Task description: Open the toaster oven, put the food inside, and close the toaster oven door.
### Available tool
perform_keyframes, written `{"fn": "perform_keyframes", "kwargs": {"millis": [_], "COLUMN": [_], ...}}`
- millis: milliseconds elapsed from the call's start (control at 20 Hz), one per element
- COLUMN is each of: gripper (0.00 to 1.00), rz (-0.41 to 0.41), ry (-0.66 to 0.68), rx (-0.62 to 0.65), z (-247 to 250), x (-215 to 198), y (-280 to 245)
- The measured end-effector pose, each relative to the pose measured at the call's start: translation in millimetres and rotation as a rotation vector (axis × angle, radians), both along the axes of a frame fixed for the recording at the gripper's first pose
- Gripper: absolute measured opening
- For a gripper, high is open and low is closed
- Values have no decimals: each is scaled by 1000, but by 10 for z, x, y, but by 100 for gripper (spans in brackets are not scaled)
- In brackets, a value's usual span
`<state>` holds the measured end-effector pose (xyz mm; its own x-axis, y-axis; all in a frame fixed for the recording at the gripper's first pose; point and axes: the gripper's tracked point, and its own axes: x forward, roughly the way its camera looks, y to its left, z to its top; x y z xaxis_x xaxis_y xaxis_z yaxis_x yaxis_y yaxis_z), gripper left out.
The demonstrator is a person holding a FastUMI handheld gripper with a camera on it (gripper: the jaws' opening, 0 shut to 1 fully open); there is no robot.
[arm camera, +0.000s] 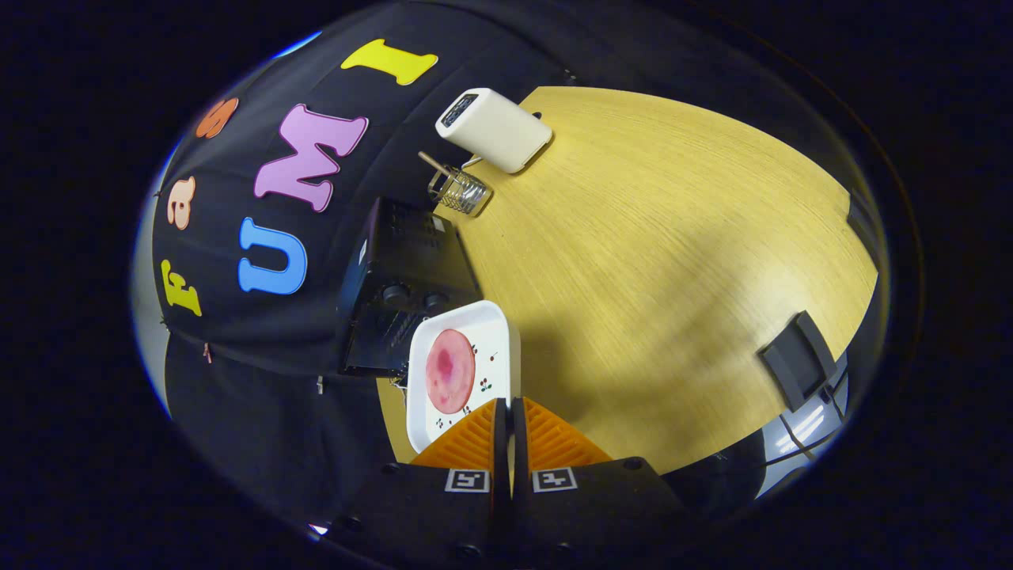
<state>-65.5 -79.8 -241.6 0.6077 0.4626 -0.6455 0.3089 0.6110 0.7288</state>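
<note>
White plate [463, 332] rim – jaws clamped.

- A black toaster oven [404, 293] is standing on the wooden table [673, 277], backing onto the booth's wall. Two round knobs are showing on its front, and vent slots are running across its top. Whether its door is open or closed cannot be told from here.
- A white, square plate [427, 348] with rounded corners and small printed sprigs is being held up, tilted, just in front of the oven and overlapping its front.
- A round, pink slice of food [450, 370], darker at its centre, is lying on the plate.
- The tongs [508, 419] are pinching the plate's near rim, both fingers pressing on it.
</note>
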Motion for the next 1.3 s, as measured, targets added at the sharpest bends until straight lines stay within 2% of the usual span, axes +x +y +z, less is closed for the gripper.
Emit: {"fn": "perform_keyframes", "kwargs": {"millis": [300,700,900,1050,1300], "gripper": [5,5,5,5,6], "rz": [31,90,87,89,12], "ry": [0,-18,-26,-30,-37], "rx": [64,83,77,23,-11], "z": [31,-4,-51,-178,-395], "x": [64,295,496,631,865], "y": [685,1625,1986,2166,2362]}}
